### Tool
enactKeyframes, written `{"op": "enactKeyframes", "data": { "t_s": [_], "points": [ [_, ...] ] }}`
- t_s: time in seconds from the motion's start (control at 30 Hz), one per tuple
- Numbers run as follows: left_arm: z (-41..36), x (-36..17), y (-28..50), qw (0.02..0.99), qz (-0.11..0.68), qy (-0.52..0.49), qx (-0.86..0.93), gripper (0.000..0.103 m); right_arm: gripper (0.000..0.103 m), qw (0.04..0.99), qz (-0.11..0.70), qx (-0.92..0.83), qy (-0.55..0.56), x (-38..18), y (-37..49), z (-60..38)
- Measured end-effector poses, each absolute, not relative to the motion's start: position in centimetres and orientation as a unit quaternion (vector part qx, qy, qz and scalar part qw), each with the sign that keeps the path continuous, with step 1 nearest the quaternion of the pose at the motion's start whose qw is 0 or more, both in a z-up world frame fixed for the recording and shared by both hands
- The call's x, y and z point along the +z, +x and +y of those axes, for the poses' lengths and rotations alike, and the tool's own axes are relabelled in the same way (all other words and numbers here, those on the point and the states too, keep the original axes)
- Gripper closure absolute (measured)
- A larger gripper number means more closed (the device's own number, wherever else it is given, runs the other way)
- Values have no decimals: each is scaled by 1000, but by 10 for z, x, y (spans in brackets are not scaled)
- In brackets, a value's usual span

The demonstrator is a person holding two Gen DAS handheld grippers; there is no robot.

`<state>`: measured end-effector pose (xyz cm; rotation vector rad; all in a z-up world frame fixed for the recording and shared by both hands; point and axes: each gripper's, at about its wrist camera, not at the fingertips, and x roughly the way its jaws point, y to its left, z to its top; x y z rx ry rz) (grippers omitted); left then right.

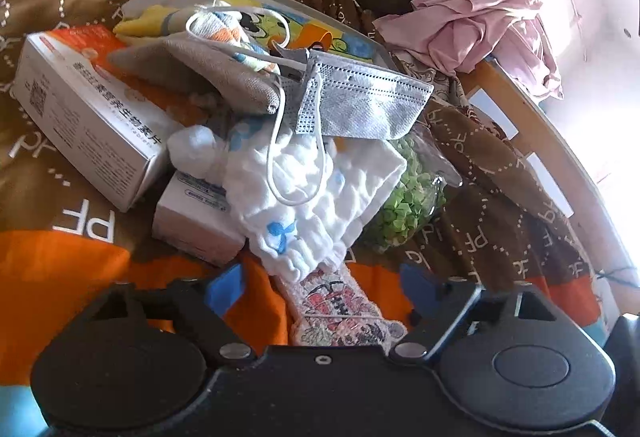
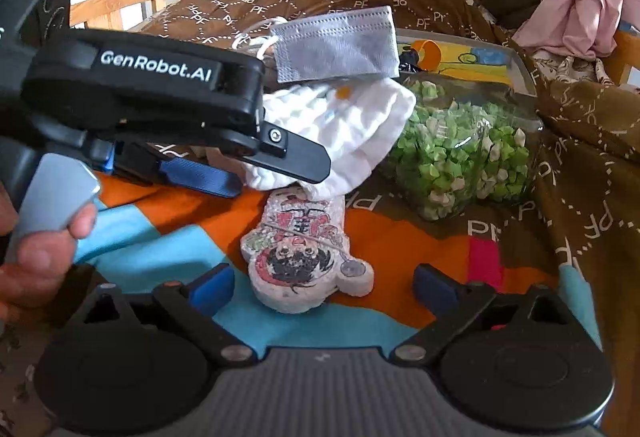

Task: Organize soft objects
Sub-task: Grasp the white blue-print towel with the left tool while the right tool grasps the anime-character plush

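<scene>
A flat plush figure (image 2: 304, 257) printed with a cartoon character lies on the orange and blue part of the bedspread. Its upper end is tucked under a white quilted cloth (image 1: 312, 197) with blue prints. A grey face mask (image 1: 360, 97) rests on top of the pile, its white ear loop hanging over the cloth. My left gripper (image 1: 320, 285) is open, its blue fingertips (image 1: 226, 291) either side of the plush figure (image 1: 340, 313). My right gripper (image 2: 323, 288) is open too, straddling the figure's head end. The left gripper (image 2: 272, 177) reaches in from the left beside the white cloth (image 2: 352, 125).
A clear bag of green paper stars (image 2: 460, 157) lies to the right. A white and orange box (image 1: 88, 109), a small white box (image 1: 196, 221) and a beige pouch (image 1: 200, 73) sit to the left. Behind are a cartoon tray (image 1: 320, 25), a pink garment (image 1: 480, 21) and the wooden bed rail (image 1: 540, 141).
</scene>
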<state>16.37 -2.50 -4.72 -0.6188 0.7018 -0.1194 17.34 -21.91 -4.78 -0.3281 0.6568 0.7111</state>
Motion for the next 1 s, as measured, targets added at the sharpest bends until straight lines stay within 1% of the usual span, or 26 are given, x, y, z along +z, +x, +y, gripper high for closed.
{"op": "enactKeyframes", "data": {
  "t_s": [0.07, 0.17, 0.23, 0.37, 0.47, 0.53, 0.57, 0.63, 0.67, 0.7, 0.77, 0.87, 1.0],
  "points": [
    [-22, -48, 166, 888, 338, -306, -56, 26, 9, 873, 315, 339, -156, -50, 176, -218],
    [-17, -51, 168, 883, 337, -324, -49, 35, 13, 875, 310, 339, -152, -50, 177, -218],
    [-13, -53, 170, 876, 338, -342, -44, 41, 13, 876, 308, 341, -148, -51, 179, -219],
    [-10, -54, 176, 865, 338, -368, -44, 44, 13, 876, 297, 344, -161, -53, 178, -216],
    [-8, -54, 179, 861, 335, -381, -44, 53, 16, 876, 287, 343, -183, -56, 175, -211],
    [-8, -53, 179, 860, 335, -382, -42, 65, 21, 874, 283, 346, -191, -57, 172, -207],
    [-9, -52, 180, 861, 335, -381, -41, 69, 22, 873, 281, 347, -196, -57, 171, -206],
    [-8, -52, 179, 862, 334, -380, -37, 71, 30, 870, 277, 351, -208, -58, 168, -203],
    [-8, -52, 179, 863, 333, -379, -34, 74, 33, 869, 275, 352, -214, -58, 166, -202],
    [-7, -52, 178, 863, 332, -378, -32, 76, 38, 867, 274, 355, -219, -59, 164, -200],
    [-7, -52, 179, 864, 334, -375, -33, 86, 38, 865, 273, 355, -226, -60, 162, -197],
    [-6, -52, 180, 862, 337, -377, -38, 93, 39, 865, 276, 356, -221, -60, 163, -196],
    [-5, -52, 176, 866, 334, -369, -40, 96, 39, 864, 276, 355, -225, -58, 164, -196]
  ]
}}
